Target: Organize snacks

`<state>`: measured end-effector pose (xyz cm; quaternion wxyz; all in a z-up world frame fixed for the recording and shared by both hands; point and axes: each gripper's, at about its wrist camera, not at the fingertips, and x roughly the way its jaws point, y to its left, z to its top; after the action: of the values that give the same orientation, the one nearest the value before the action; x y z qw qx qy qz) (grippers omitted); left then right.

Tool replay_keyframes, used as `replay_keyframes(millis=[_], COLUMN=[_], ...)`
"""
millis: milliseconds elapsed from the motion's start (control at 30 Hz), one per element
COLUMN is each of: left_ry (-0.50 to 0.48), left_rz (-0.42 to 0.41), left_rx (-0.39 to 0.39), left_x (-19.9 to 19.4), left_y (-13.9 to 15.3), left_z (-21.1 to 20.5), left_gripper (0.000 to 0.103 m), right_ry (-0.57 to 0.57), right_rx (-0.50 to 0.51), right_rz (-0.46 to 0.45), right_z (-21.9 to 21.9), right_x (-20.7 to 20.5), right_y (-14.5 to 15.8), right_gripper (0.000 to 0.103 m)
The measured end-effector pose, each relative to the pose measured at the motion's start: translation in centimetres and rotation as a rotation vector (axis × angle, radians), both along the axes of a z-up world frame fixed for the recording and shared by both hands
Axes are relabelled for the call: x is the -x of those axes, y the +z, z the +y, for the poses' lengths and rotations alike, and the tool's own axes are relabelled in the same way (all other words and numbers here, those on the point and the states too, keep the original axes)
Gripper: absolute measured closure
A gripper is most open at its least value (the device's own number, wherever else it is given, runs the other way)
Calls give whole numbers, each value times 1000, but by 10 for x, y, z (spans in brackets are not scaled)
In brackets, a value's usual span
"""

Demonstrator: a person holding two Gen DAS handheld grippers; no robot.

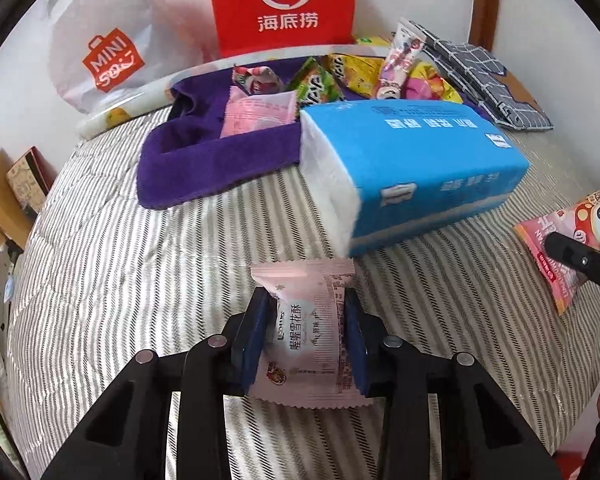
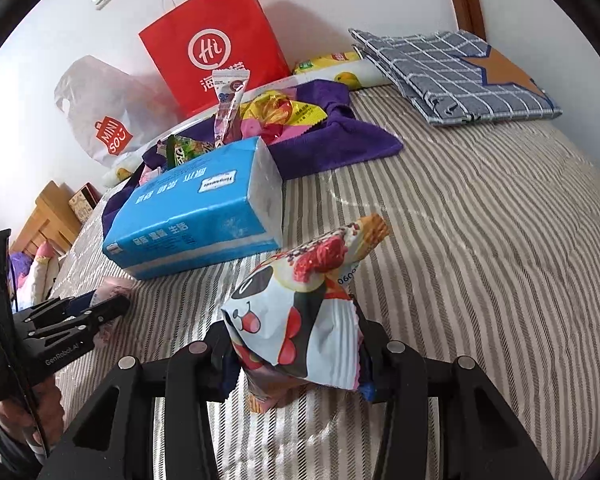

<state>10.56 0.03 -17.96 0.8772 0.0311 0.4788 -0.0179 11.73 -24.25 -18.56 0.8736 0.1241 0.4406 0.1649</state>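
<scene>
1. Left gripper (image 1: 306, 334): clamped on small pale-pink foil snack packet (image 1: 306, 328), blue pads pressing both long edges, packet low over grey-and-white striped bedcover (image 1: 100, 280). Grip sits mid-packet on slick film; risk of slipping out or twisting during carry.
2. Right gripper (image 2: 296, 360): closed on puffy white-and-red printed snack bag (image 2: 300, 312), held by its lower part, top end standing up and leaning right. Air-filled bag liable to squirm or pivot between the jaws; contents possibly crushed if squeezed harder.
3. Destination judged to be purple cloth storage bin (image 1: 204, 168), already holding mixed sweets and a similar pink packet. Soft walls slumped at the near side; packet dropped on the rim likely to slide back onto the bedcover.
4. Blue plastic-wrapped tissue pack (image 1: 412, 176) lying between both grippers and the bin, touching its front wall. Low approach likely to clip the pack or shove it into the bin.
5. Tall purple-and-white stick sachet (image 2: 230, 104) standing upright among the sweets; easily toppled or knocked out on release.
6. Both grippers near each other and loaded; simultaneous reach toward the bin risks collision.
</scene>
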Motion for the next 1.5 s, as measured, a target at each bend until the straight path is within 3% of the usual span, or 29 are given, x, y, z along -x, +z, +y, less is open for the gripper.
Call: replay_keyframes(millis=[433,733,1033,1233,1333,1367,1400,1500], left_ry=[50,55,48,49,44,44,43,37], left_rz=[-59,-59,-57,-58,-62,-62,-63,-55], left_rx=[41,44,42,48,65,64,67,81], left_x=[3,2,2,2,3,3,4,10], left_y=[-2,-2,-2,-2,-1,-1,0,2], left_z=[18,17,15,15,16,16,16,16], left_gripper=[63,63,58,60,65,66,67,69], right_ry=[35,60,65,73,32,23,16,8], right_rx=[166,261,222,180,158,152,151,150], right_rz=[-81,-62,-51,-55,-57,-61,-63,-79], right_z=[21,32,27,23,17,15,13,12], right_x=[-18,-20,-21,-19,-19,-19,-19,-16], right_y=[-6,-9,-9,-8,-7,-7,-7,-4], right_gripper=[59,58,57,42,45,57,59,60])
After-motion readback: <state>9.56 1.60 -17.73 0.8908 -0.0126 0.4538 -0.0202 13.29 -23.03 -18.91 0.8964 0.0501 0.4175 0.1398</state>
